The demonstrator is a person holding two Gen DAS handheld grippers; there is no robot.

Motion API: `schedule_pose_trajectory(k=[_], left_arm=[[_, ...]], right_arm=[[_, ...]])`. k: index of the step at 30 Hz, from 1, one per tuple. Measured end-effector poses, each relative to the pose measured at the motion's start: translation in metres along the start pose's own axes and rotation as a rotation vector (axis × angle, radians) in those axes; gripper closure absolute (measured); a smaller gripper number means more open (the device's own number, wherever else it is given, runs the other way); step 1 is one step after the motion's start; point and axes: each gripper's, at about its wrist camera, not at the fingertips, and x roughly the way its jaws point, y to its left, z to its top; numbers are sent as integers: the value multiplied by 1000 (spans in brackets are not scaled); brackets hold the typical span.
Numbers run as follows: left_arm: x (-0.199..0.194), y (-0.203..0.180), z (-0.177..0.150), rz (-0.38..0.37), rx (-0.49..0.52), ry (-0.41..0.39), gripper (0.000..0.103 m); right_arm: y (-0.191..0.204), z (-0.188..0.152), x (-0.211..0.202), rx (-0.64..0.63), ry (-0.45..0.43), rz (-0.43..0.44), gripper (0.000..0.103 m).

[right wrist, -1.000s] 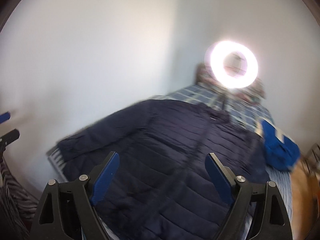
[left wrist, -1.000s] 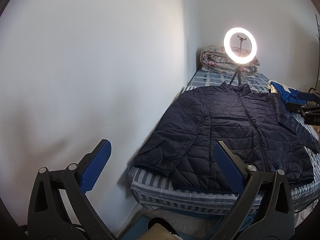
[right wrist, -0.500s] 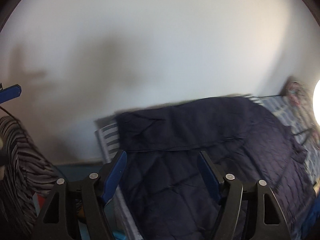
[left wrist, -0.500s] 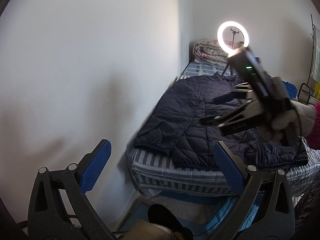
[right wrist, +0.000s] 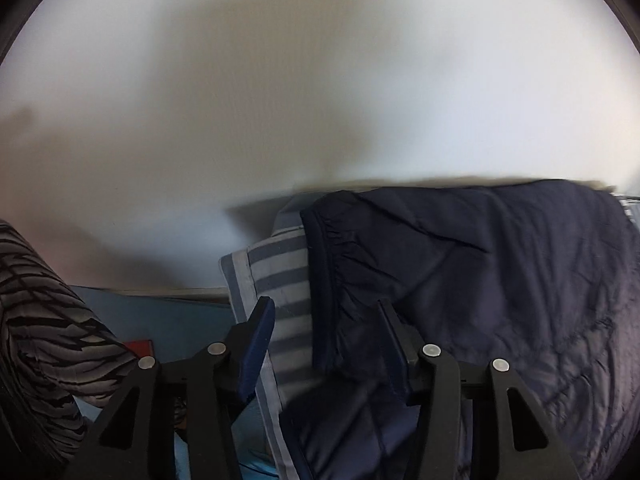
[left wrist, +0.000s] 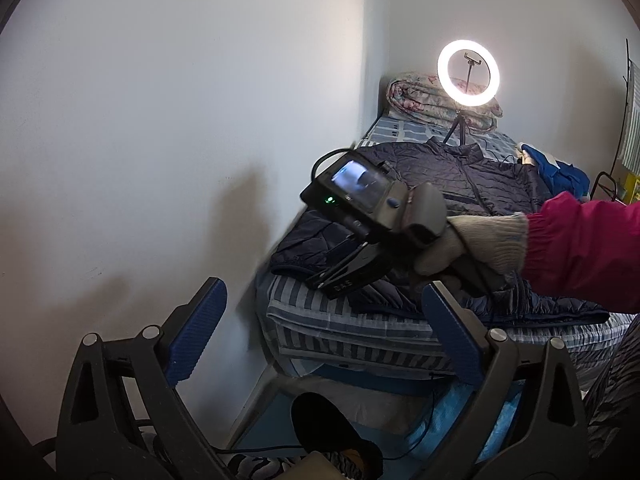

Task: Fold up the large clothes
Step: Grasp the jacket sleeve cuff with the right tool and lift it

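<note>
The navy quilted jacket [left wrist: 472, 184] lies spread flat, front up, on the striped mattress [left wrist: 344, 332], collar toward the ring light [left wrist: 468, 74]. One sleeve runs along the wall-side edge of the bed, its cuff [right wrist: 324, 264] at the near corner.

**Step in hand: taking the sleeve cuff.**
1. Your right gripper [right wrist: 326, 340] points steeply down over the cuff, its jaws closing. The cuff hem lies between the fingers, but the pads do not appear to press on it yet; the frame is blurred, so treat this as probable.
2. Seat both pads across the elastic hem, not the padded fill, which is likely to slip.
3. Catch only the jacket. The mattress cover lies directly beneath the left-hand finger [right wrist: 256, 352]; keep it out of the bite.
4. Hold your left gripper [left wrist: 320, 340] clear. Its jaws stand wide apart and empty, short of the bed.

**What each view adds.**
- The left wrist view shows the whole garment, your gloved hand [left wrist: 460, 248] on the right tool, and the blue garment [left wrist: 560, 172] at the far side.
- The right wrist view alone shows the cuff gathers and where the fingers straddle the hem.
</note>
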Motion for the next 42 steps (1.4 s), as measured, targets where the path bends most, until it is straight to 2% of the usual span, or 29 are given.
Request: schedule_pose_trajectory(k=[9, 11, 13, 15, 16, 18, 23, 30, 34, 36, 39, 42], left_arm=[[6, 8, 2, 6, -27, 16, 3], [7, 9, 3, 9, -31, 21, 3], [8, 7, 4, 12, -30, 22, 3], [9, 6, 5, 15, -25, 22, 3], [8, 4, 5, 17, -23, 21, 3], [9, 3, 6, 19, -20, 21, 3], [13, 3, 10, 25, -14, 23, 3], [29, -11, 33, -11, 17, 24, 3], [41, -34, 55, -22, 62, 5, 3], [52, -47, 66, -56, 77, 17, 3], [70, -70, 82, -61, 111, 29, 3], [93, -96, 99, -110, 137, 51, 3]], right_arm=[[-1, -1, 45, -16, 63, -26, 51], [0, 0, 49, -16, 56, -31, 61], [-3, -1, 51, 2, 51, -28, 79], [-9, 0, 52, 26, 47, -26, 90], [-14, 1, 52, 41, 43, -20, 95], [-23, 3, 48, 72, 30, -4, 96], [-47, -5, 31, 184, -50, 52, 97], [-109, -41, -36, 349, -227, 65, 97], [-161, -81, -78, 496, -339, 46, 97], [-191, -110, -99, 580, -397, 30, 97], [-228, -154, -122, 692, -462, 7, 97], [-259, -182, -142, 783, -508, -12, 97]])
